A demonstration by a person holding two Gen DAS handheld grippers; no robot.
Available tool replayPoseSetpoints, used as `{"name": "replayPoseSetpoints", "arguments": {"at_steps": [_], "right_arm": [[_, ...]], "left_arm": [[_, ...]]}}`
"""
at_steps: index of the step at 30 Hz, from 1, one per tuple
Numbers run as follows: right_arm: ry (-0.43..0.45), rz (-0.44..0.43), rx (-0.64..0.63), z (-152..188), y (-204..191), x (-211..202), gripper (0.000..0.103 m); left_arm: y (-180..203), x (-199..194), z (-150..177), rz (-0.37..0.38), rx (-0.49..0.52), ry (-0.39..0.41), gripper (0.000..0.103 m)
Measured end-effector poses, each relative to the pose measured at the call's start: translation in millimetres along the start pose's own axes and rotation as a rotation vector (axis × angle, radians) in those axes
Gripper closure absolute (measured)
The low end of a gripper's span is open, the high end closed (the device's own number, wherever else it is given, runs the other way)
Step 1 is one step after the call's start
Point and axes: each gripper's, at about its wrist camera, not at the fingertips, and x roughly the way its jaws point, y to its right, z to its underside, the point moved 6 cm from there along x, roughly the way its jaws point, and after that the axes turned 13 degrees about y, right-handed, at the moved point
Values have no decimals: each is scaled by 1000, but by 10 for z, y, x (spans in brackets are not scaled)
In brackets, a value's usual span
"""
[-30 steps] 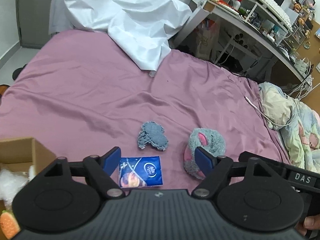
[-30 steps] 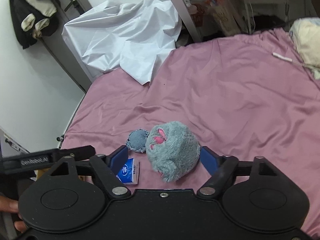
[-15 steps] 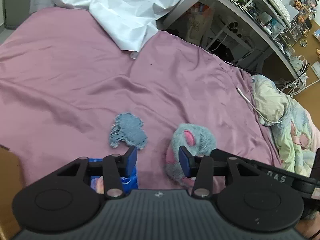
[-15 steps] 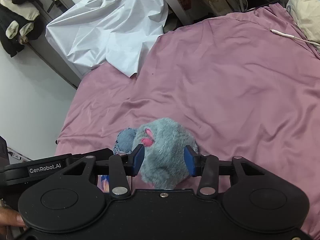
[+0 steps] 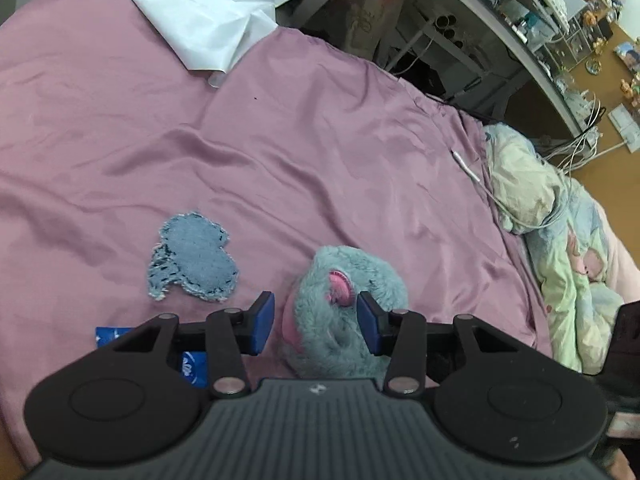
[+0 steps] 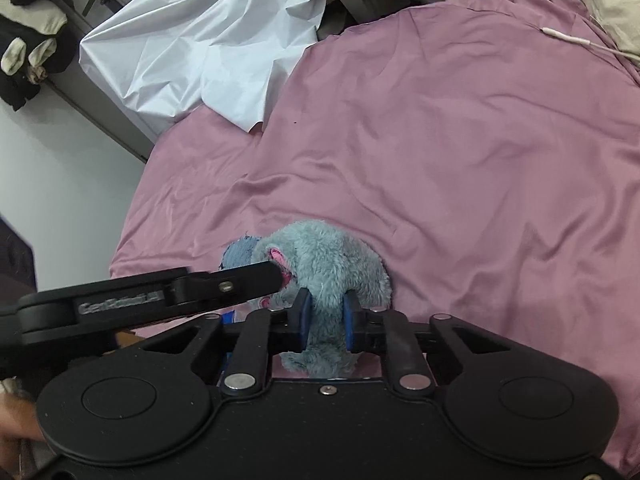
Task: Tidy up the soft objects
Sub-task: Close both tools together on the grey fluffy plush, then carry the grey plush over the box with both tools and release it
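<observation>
A big bed with a shiny purple sheet (image 6: 460,152) fills the room, and a fluffy grey-blue plush toy (image 6: 332,264) with pink bits lies near its close edge. The right gripper (image 6: 326,320) is squeezed tight on the toy, with fur bulging out between its blue pads (image 6: 303,320). A second ago those pads stood wide apart on each side of the toy, which sat round and puffy; now it is pinched thin in the middle. The left gripper (image 5: 316,322) has come lower and closer to the toy. Its jaws are closing, with the pink part of the toy between them. The right pad touches the fur, but the left pad (image 5: 262,322) is still a little way off. Earlier this gripper was over the blue packet (image 5: 192,360), which now peeks out under its left side.

A frayed blue denim patch (image 5: 192,258) lies flat just beside the toy. A crinkly white sheet (image 6: 208,44) is heaped at the far end of the bed. The cardboard box seen before is gone from view.

The words on the left gripper's side arm (image 6: 160,294) are too blurry to read now. The packet has a white logo, too hidden to read.
</observation>
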Motion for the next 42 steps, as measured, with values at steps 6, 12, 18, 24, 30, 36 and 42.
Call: {"name": "replayPoseSetpoints", "arguments": {"at_steps": [6, 12, 18, 24, 30, 36, 42], "right_arm": [[8, 14, -32, 22, -68, -72, 92], [26, -3, -45, 8, -213, -202, 92], [59, -15, -68, -49, -385, -351, 92], [95, -40, -96, -93, -583, -509, 92], [123, -77, -150, -63, -850, -657, 92], [136, -106, -179, 2, -1058, -760, 92], [146, -138, -199, 86, -1277, -835, 92]], "left_arm": [[26, -17, 88, -25, 7, -12, 89], [60, -272, 42, -29, 28, 20, 90], [118, -555, -18, -23, 55, 68, 90], [144, -895, -54, -15, 75, 126, 91], [60, -1207, -76, -24, 67, 182, 92], [-42, -1466, -56, -24, 50, 217, 92], [-168, -1726, -17, -37, 35, 255, 92]]}}
